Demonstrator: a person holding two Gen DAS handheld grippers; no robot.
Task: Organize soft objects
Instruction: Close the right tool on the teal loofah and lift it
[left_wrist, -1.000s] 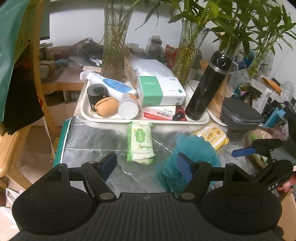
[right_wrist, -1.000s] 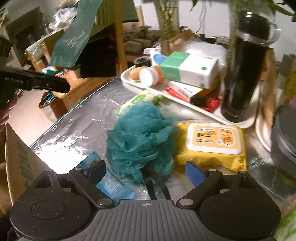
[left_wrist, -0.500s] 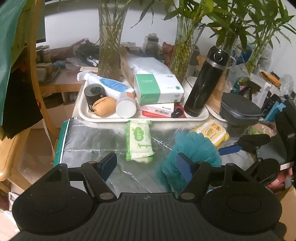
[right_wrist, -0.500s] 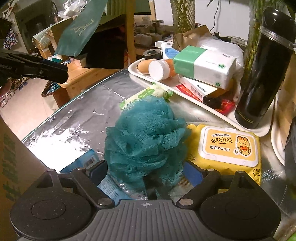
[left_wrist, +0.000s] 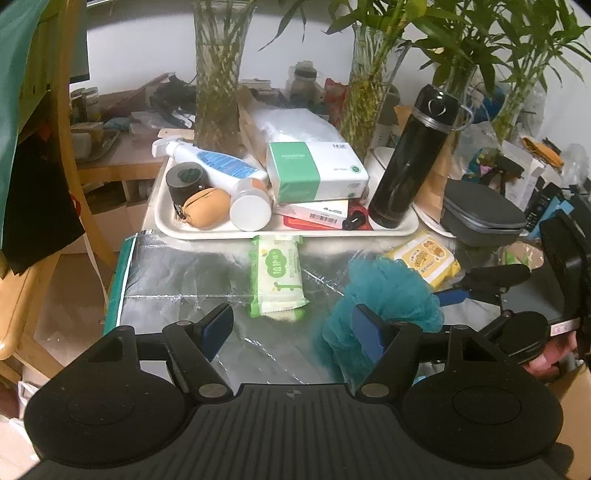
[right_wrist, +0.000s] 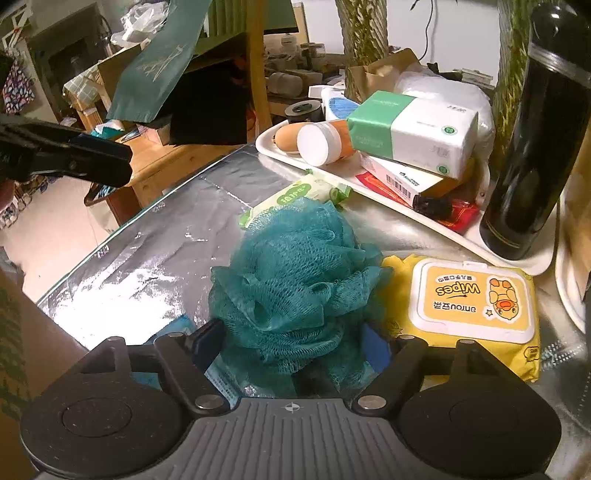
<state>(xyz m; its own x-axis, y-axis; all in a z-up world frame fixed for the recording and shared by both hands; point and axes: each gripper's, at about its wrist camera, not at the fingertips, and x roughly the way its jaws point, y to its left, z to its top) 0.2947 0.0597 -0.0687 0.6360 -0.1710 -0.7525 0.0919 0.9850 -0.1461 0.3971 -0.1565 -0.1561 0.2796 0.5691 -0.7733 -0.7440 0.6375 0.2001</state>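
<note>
My right gripper (right_wrist: 295, 343) sits low over the teal mesh bath pouf (right_wrist: 295, 273), its jaws closing with the pouf's lower folds between them; the blue pads are at the mesh on both sides, but I cannot tell whether they press it yet. The pouf rests on the silver foil-covered table (right_wrist: 147, 236), touching the yellow pack of wet wipes (right_wrist: 469, 306) on its right and half hiding a green-and-white pack of tissues (right_wrist: 295, 192) behind it. A blue packet (right_wrist: 218, 373) lies flat under my left finger.

My left gripper (left_wrist: 291, 328) hangs over the foil with its jaws apart and nothing between them. From there the green tissue pack lies just ahead, its far end at the rim of the white tray (left_wrist: 166, 225). The tray carries a black thermos (left_wrist: 406, 155), a green-and-white tissue box (left_wrist: 314, 173), a spray bottle (left_wrist: 214, 162), a tan pouch (left_wrist: 207, 212) and a white-capped jar (left_wrist: 249, 206).
</note>
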